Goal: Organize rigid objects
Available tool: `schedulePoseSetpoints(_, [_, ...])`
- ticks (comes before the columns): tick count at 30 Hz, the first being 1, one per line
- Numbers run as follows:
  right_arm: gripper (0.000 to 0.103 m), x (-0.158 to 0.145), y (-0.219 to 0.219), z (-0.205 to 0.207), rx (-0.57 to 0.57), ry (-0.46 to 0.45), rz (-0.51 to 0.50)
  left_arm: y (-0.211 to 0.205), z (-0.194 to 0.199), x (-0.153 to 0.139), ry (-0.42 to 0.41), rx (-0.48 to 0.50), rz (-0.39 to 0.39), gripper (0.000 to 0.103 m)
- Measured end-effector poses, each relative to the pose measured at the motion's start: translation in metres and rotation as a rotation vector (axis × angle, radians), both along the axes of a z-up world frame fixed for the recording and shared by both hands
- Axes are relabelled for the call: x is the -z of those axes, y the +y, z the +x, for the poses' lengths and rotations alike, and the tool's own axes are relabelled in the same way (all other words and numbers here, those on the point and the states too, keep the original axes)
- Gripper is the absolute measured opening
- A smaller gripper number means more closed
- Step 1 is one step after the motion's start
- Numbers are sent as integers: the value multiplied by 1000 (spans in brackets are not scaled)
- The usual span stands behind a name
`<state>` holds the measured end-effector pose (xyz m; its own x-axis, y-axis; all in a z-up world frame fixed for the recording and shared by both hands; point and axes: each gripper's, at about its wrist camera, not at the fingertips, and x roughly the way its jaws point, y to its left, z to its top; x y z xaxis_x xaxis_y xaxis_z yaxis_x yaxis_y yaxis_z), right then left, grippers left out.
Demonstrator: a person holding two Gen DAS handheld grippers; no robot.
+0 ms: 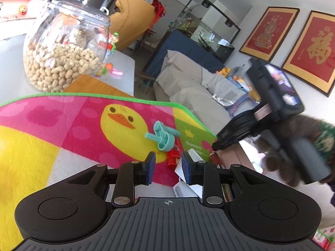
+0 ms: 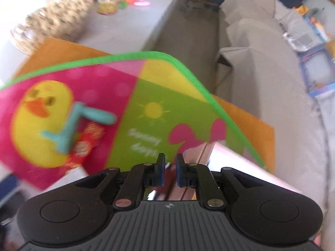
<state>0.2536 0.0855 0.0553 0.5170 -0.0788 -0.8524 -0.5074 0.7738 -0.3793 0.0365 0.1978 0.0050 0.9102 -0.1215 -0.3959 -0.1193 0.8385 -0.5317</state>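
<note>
A teal plastic crank toy [image 1: 162, 136] [image 2: 71, 123] lies on the duck-print mat [image 1: 73, 129] [image 2: 146, 83], with a red packet [image 1: 172, 158] [image 2: 88, 144] beside it. My left gripper [image 1: 168, 167] hovers just short of them, its jaws a little apart with nothing pressed between the pads. My right gripper [image 1: 214, 146] [image 2: 169, 163] is at the mat's right corner, above an open box [image 1: 236, 156] [image 2: 226, 154]. Its jaws are shut on a small red-brown piece with a silver ring [image 1: 214, 156], which is mostly hidden in the blurred right wrist view.
A big glass jar of peanuts [image 1: 62, 48] stands behind the mat on the grey table [image 1: 123, 71]. A grey sofa [image 1: 188, 83] [image 2: 261, 62] with scattered toys lies beyond the table edge. A person's furry sleeve [image 1: 293, 146] holds the right gripper. White paper items [image 1: 184, 186] lie under my left fingers.
</note>
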Motion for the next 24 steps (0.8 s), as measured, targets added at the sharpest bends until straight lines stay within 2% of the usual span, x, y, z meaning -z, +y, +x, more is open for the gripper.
schedulePoseSetpoints(2, [7, 8, 7, -2, -17, -11, -45, 1, 0, 0, 2, 8, -10, 30])
schedulePoseSetpoints(8, [7, 10, 6, -19, -50, 64, -68, 0, -1, 0, -3, 18, -14, 30])
schedulePoseSetpoints(14, [7, -9, -22, -85, -141, 181, 14, -3, 1, 1, 14, 45, -12, 30])
schedulePoseSetpoints(18, [6, -23, -47, -132, -190, 252, 127, -14, 2, 0, 31, 88, 16, 30])
schedulePoseSetpoints(21, [6, -24, -64, -165, -225, 262, 196, -27, -4, -1, 61, 129, 34, 30])
schedulePoseSetpoints(24, [7, -20, -81, -190, -237, 231, 236, -41, -17, -3, 75, 170, 39, 30])
